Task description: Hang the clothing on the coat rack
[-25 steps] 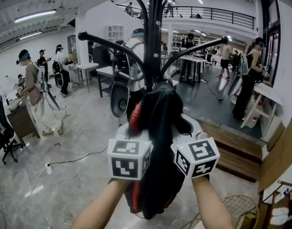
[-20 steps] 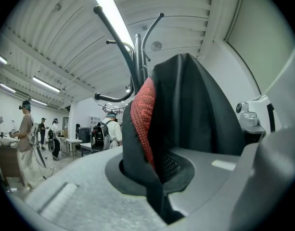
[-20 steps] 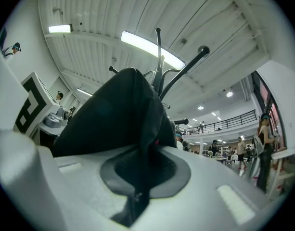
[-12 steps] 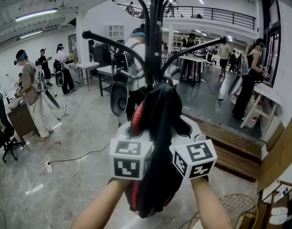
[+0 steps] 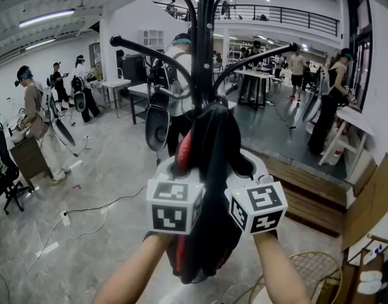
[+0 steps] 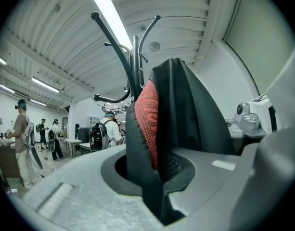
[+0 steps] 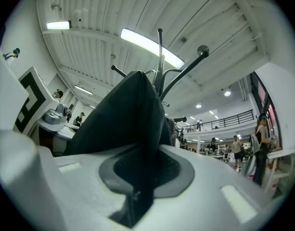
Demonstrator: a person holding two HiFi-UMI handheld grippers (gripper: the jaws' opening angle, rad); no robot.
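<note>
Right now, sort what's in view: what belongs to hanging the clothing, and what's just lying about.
Job in hand:
black garment with red lining
coat rack
left gripper, jaws opening with the garment between them
right gripper, shut on the garment

Lying about:
power strip on the floor
office chair
wire basket
table

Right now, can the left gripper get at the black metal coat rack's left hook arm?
Probably yes: the black metal coat rack's left hook arm rises bare above and beyond the left gripper, nothing between. But its jaws, now opening, have the black-and-red fabric garment between them.
</note>
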